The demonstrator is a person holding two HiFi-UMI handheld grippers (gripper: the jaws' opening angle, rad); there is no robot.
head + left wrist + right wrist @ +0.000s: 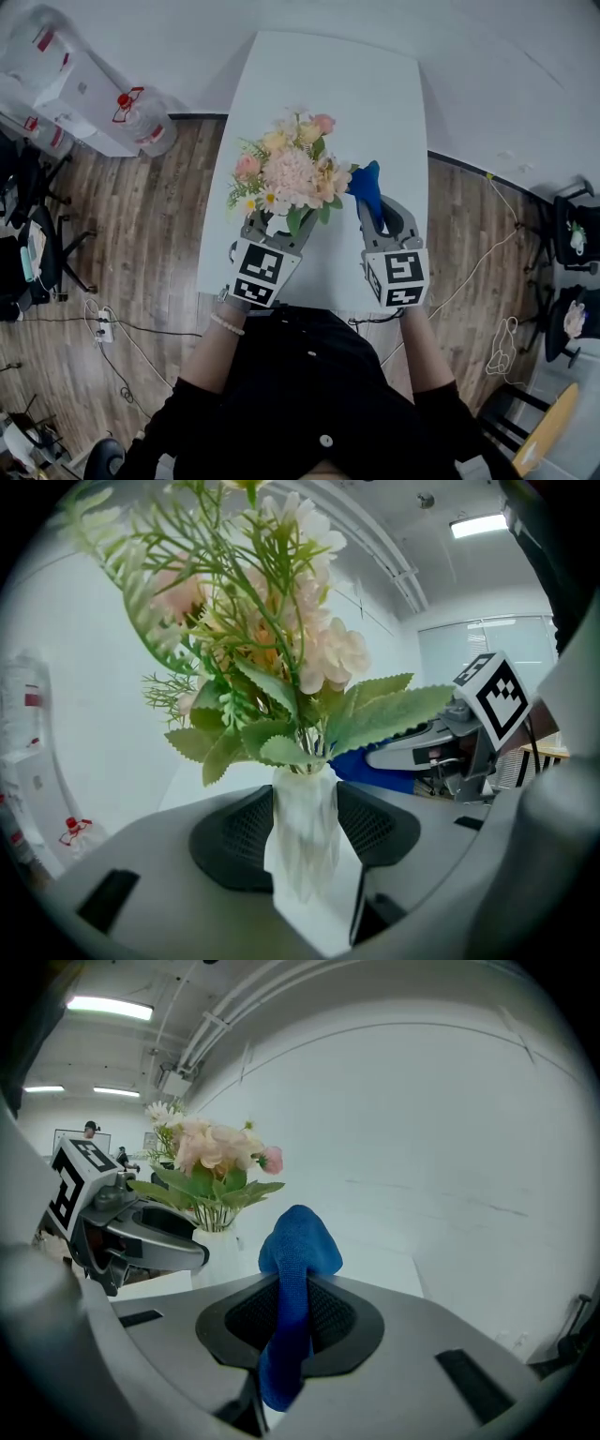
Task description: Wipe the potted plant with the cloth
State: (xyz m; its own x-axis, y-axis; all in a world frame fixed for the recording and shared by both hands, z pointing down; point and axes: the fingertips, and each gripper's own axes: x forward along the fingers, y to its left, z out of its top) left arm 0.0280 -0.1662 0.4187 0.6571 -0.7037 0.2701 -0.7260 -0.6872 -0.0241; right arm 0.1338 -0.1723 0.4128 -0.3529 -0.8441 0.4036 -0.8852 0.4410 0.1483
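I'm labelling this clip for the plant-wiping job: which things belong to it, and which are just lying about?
Job: potted plant, blue cloth, left gripper holding the pot, right gripper holding the cloth, white table.
Lying about: water bottles, office chairs, floor cables.

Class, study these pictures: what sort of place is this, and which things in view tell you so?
Probably an office or lab workspace: swivel chairs stand at the sides, big water bottles sit near the table, and cables trail over the wood floor.
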